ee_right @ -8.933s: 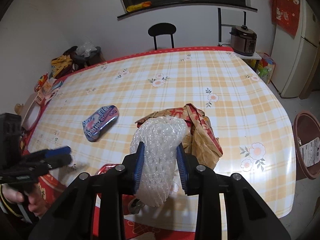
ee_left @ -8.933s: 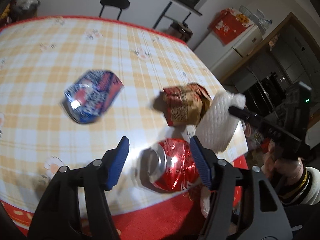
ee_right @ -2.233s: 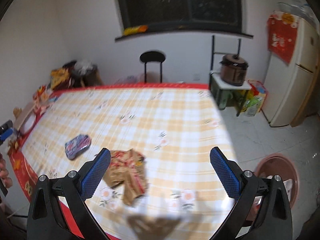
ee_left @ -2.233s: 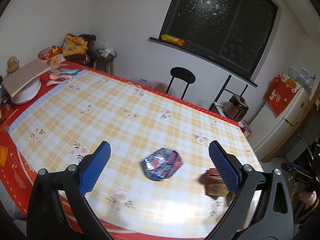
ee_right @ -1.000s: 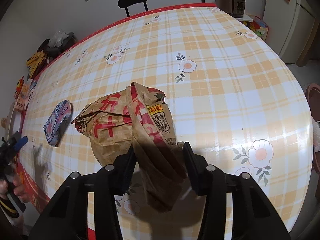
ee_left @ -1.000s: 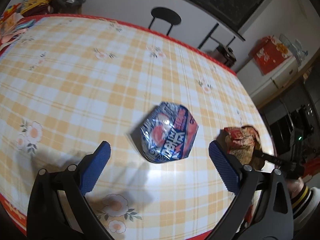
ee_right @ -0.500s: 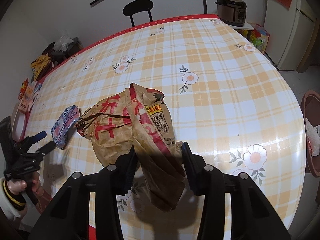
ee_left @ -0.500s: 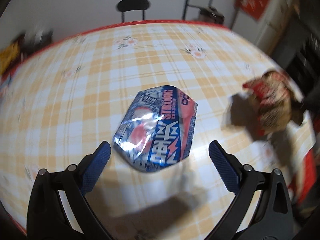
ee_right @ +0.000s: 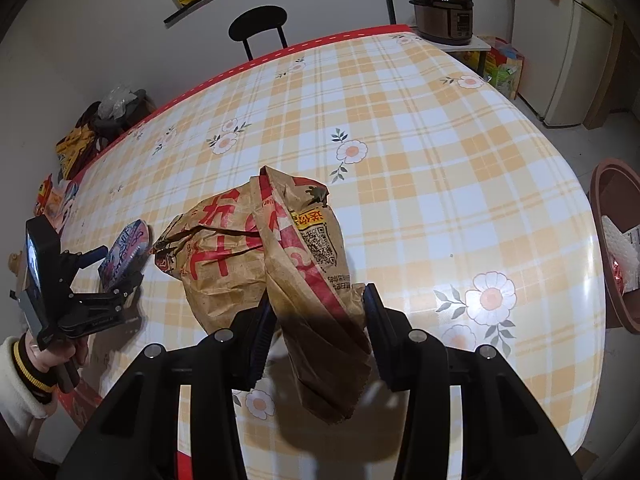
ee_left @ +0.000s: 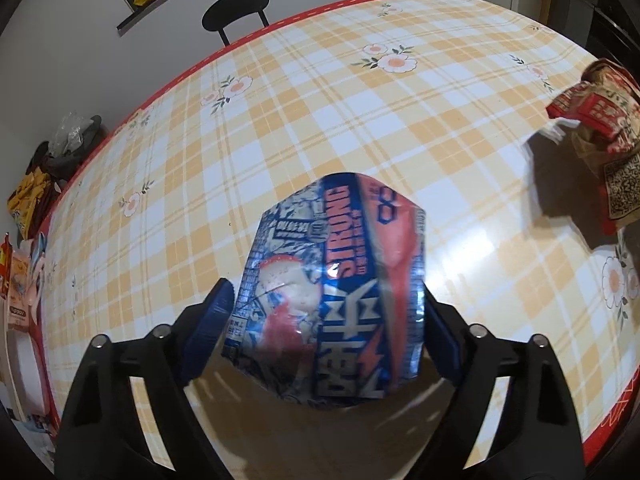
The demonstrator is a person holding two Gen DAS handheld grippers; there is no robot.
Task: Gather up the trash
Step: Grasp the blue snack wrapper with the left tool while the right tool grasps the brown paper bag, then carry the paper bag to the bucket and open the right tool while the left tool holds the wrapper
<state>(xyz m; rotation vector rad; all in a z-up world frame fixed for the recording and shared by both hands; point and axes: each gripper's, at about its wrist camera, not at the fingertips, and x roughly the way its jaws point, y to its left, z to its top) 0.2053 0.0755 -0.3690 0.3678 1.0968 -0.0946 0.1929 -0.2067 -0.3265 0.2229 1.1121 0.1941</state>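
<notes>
Indoors, checked floral tablecloth (ee_right: 420,128), black chair (ee_right: 258,24), white fridge (ee_right: 580,40).

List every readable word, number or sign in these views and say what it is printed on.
"STRONG": on the flattened blue can.
Remaining print on that can: large characters, not legible.
QR code: on the brown paper bag, sign only; large red characters and small yellow label beside it too crumpled to read.
Cooker display: too small.
</notes>
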